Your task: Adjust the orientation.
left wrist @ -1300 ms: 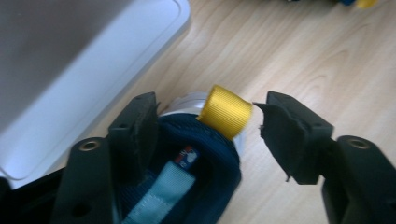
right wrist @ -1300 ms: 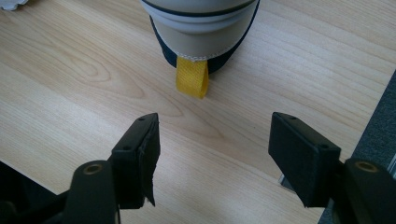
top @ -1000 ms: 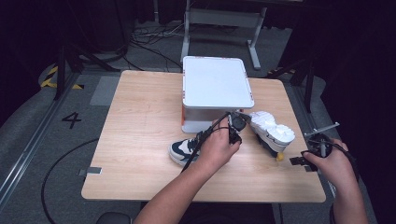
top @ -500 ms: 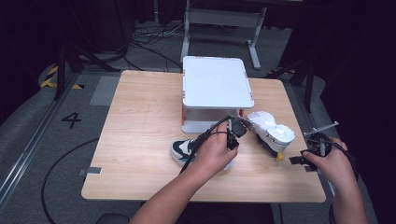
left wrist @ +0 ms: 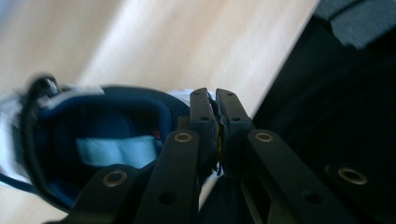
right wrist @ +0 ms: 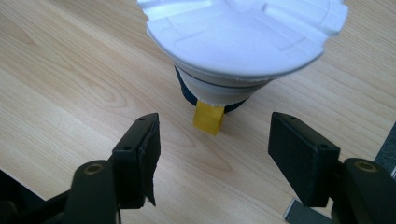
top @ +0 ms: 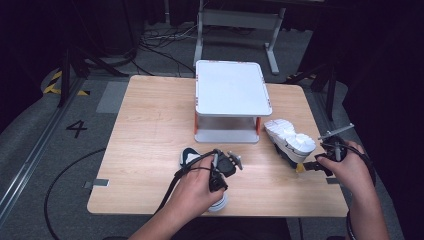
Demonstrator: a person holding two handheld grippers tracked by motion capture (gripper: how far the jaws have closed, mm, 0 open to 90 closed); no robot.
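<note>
A white and navy shoe [top: 191, 158] lies near the table's front edge, partly under the person's left hand. My left gripper [top: 216, 186] is shut on it. In the left gripper view the jaws [left wrist: 215, 100] pinch the rim of the navy-lined shoe opening [left wrist: 93, 135]. A second shoe [top: 290, 140] lies sole up at the right, its white sole [right wrist: 243, 32] facing me. Its yellow heel tab [right wrist: 208, 117] points at my right gripper [right wrist: 215, 125]. That right gripper [top: 311, 166] stands open just short of the tab and touches nothing.
A white two-level stand [top: 232, 92] with red posts sits at the middle back of the wooden table [top: 150, 130]. The table's right edge and the dark floor are close beside the right hand. Cables lie on the floor behind.
The left hand has pulled back toward the front edge, and the white and navy shoe has swung round with it. The right hand and the sole-up shoe have stayed put.
</note>
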